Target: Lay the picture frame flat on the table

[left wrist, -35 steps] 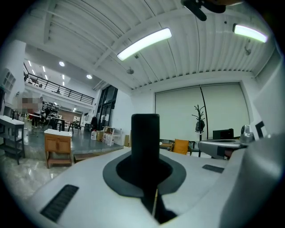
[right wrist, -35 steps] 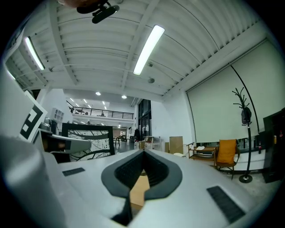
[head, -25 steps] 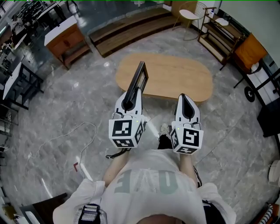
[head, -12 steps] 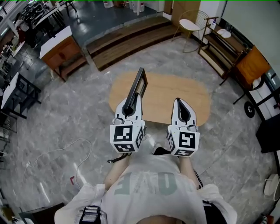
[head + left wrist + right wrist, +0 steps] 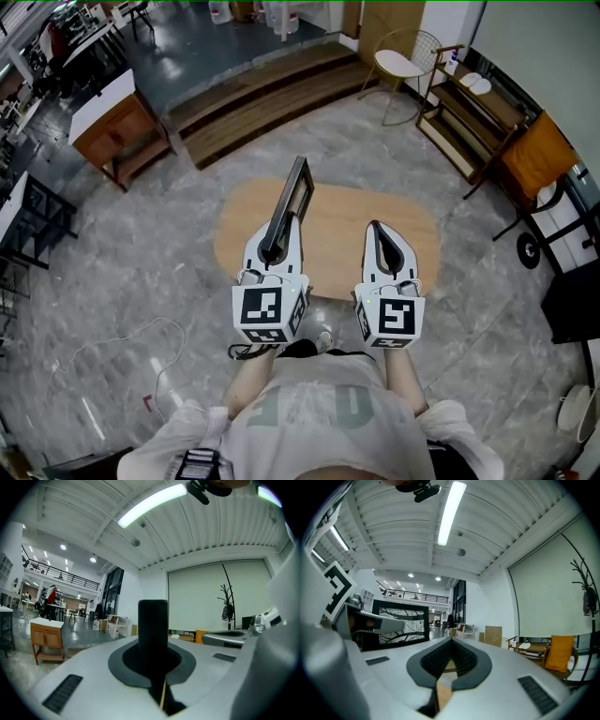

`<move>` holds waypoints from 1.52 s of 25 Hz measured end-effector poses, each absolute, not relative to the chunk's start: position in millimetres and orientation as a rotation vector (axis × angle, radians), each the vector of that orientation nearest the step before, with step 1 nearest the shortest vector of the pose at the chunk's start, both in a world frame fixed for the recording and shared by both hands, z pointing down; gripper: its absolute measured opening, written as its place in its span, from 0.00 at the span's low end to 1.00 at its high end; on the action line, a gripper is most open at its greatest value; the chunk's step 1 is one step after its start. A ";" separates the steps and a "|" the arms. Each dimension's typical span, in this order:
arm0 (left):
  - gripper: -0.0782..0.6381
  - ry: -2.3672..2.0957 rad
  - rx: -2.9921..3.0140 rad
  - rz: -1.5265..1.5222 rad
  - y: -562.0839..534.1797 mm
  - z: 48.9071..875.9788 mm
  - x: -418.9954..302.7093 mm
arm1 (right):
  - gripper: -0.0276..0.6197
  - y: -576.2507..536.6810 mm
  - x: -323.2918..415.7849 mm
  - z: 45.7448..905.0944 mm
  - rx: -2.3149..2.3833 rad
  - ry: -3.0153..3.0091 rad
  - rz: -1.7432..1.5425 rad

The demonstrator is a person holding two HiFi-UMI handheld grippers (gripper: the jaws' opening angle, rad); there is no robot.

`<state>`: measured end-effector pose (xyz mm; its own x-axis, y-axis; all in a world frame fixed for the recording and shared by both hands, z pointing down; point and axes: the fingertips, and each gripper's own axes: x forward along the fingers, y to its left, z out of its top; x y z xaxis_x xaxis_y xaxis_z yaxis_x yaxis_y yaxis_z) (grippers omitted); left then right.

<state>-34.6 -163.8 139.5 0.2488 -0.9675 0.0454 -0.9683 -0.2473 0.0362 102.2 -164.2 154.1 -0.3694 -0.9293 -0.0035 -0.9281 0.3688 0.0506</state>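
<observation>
The picture frame (image 5: 292, 201) is black and thin. It stands upright and edge-on over the left part of the oval wooden table (image 5: 337, 234). My left gripper (image 5: 279, 223) is shut on its near lower edge. In the left gripper view the frame's dark edge (image 5: 153, 632) rises straight between the jaws. My right gripper (image 5: 376, 228) hovers level over the table to the right of the frame, shut and empty. In the right gripper view the frame's face (image 5: 402, 622) shows a black-and-white branch picture at the left, apart from that gripper (image 5: 450, 644).
A wooden cabinet (image 5: 114, 131) stands at the far left and low wooden steps (image 5: 262, 84) lie beyond the table. A wire chair (image 5: 401, 64), a shelf unit (image 5: 473, 108) and an orange seat (image 5: 536, 155) line the right. A cable (image 5: 122, 347) trails on the marble floor.
Both grippers and the frame have moved forward toward the table, which now lies under their tips and nearer the person. The grip on the frame is unchanged.
</observation>
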 end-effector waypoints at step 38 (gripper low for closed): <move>0.13 -1.773 2.526 -0.006 -246.3 149.7 -58.6 | 0.05 -228.4 67.9 147.4 1.838 -2.485 -0.230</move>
